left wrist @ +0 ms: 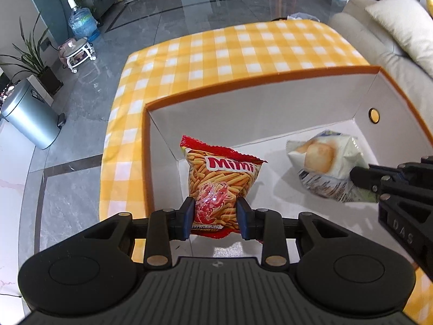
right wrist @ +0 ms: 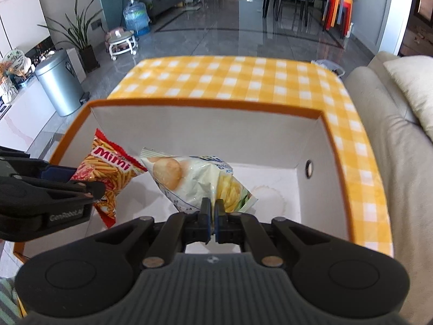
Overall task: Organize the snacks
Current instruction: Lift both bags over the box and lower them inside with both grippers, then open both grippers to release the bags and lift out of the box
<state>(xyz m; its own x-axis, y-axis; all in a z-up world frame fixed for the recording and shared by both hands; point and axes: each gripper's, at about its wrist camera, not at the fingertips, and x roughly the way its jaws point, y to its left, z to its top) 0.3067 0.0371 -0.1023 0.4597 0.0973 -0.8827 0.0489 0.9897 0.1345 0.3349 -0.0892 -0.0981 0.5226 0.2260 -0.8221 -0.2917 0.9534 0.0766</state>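
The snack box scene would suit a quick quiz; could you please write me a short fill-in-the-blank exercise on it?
1. The left gripper is shut on the red ____ snack bag.
2. The right gripper pinches the pale ____ bag.
3. Both bags hang inside the orange-rimmed ____.
4. It stands on a yellow ____ tablecloth.

Missing words: Mimi; chips; box; checked

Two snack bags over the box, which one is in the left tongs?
The red Mimi bag, pinched at its lower end by the left tongs. The other, a white-yellow bag picturing round puffs, is held by the right tongs. Both hang inside the orange-rimmed box.
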